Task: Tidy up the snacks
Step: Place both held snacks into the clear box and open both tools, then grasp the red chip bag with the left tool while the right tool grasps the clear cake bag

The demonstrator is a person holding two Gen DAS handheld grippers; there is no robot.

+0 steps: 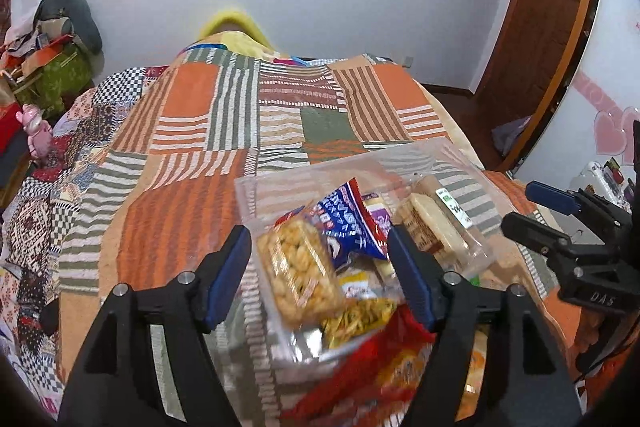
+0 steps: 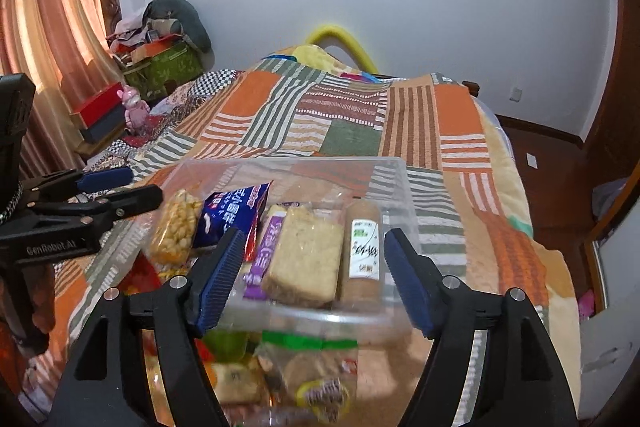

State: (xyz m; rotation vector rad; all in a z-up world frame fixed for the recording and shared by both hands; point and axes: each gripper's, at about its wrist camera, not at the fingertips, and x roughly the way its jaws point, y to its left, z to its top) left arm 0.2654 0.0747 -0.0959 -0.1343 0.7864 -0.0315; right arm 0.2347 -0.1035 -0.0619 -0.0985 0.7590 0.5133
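A clear plastic box point(image 1: 256, 195) point(image 2: 394, 183) sits on the bed and holds snack packs. In it lie a yellow popcorn-like pack point(image 1: 298, 265) point(image 2: 176, 227), a blue bag point(image 1: 348, 219) point(image 2: 230, 217), a pale crispy bar point(image 2: 306, 255) point(image 1: 428, 223) and a brown tube with a white label point(image 2: 362, 251). Loose packs lie in front of the box, among them a red bag point(image 1: 372, 371) and a green-topped bag point(image 2: 316, 367). My left gripper point(image 1: 318, 259) is open above the popcorn pack, holding nothing. My right gripper point(image 2: 314, 259) is open above the bar, empty.
The bed is covered by an orange, green and white patchwork quilt point(image 1: 200, 131) point(image 2: 440, 123). Boxes and clutter point(image 2: 164, 63) stand by the curtain at the left. A wooden door point(image 1: 540, 7) is at the right. The right gripper shows in the left wrist view point(image 1: 552, 223).
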